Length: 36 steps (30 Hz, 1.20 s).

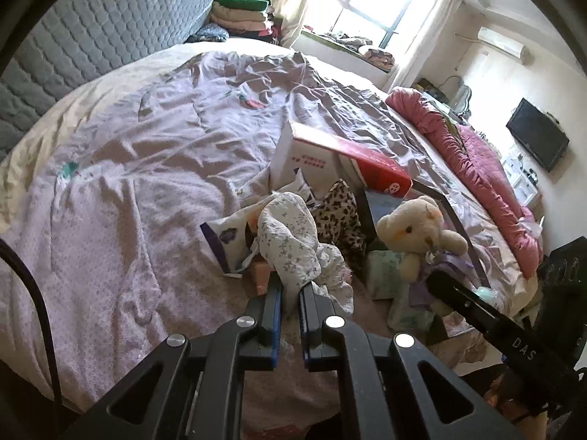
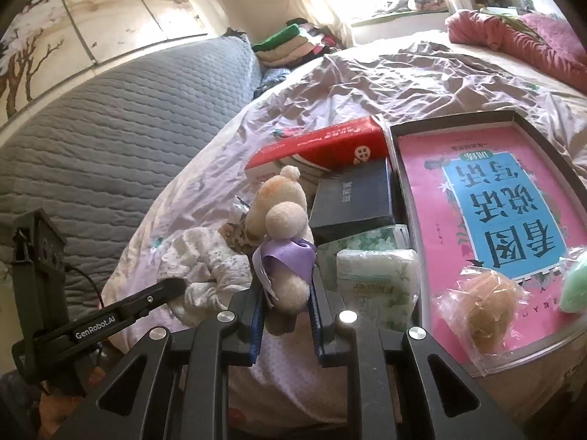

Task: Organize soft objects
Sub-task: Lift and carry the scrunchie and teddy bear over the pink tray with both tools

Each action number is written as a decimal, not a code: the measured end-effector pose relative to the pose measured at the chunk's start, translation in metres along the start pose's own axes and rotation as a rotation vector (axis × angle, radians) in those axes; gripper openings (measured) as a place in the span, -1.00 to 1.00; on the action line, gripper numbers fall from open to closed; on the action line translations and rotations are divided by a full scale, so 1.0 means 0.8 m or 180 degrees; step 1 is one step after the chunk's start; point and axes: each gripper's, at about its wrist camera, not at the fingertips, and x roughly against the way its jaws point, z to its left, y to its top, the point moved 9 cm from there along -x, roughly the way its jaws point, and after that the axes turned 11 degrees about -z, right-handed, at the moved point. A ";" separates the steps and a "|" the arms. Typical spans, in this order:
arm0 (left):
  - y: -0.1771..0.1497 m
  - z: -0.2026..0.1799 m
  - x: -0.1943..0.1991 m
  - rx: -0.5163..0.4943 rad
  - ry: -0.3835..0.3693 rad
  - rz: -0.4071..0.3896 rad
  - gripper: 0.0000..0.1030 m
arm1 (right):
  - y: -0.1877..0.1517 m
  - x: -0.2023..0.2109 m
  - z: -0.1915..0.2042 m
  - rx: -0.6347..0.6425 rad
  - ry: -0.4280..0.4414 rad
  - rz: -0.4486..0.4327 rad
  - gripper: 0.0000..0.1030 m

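Observation:
My left gripper (image 1: 290,289) is shut on a white floral cloth (image 1: 290,242), bunched above the bed; the cloth also shows in the right wrist view (image 2: 209,267). My right gripper (image 2: 286,293) is shut on the lower body of a cream teddy bear (image 2: 282,227) with a purple ribbon (image 2: 290,253); the bear also shows in the left wrist view (image 1: 418,234), held upright. A leopard-print cloth (image 1: 339,212) lies behind the floral cloth.
A red and white box (image 1: 330,154), a dark box (image 2: 352,201), tissue packs (image 2: 378,275) and a black tray (image 2: 513,119) with a pink book (image 2: 495,201) and wrapped items lie on the wrinkled lilac bedspread (image 1: 146,146). A pink quilt (image 1: 477,168) lies on the bed's far side.

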 end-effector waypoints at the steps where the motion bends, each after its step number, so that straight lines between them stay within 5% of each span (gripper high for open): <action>1: 0.002 -0.004 0.002 -0.0019 -0.0011 -0.0014 -0.84 | 0.001 0.002 -0.001 -0.0010 0.0004 -0.0008 -0.58; 20: 0.028 -0.144 0.050 -0.0503 -0.0286 -0.0186 -0.84 | 0.067 0.103 -0.038 0.0024 -0.0164 -0.0412 -0.59; 36: 0.024 -0.271 0.027 -0.0888 -0.0638 -0.0070 -0.84 | 0.103 0.177 -0.123 -0.0138 -0.0531 -0.0712 -0.59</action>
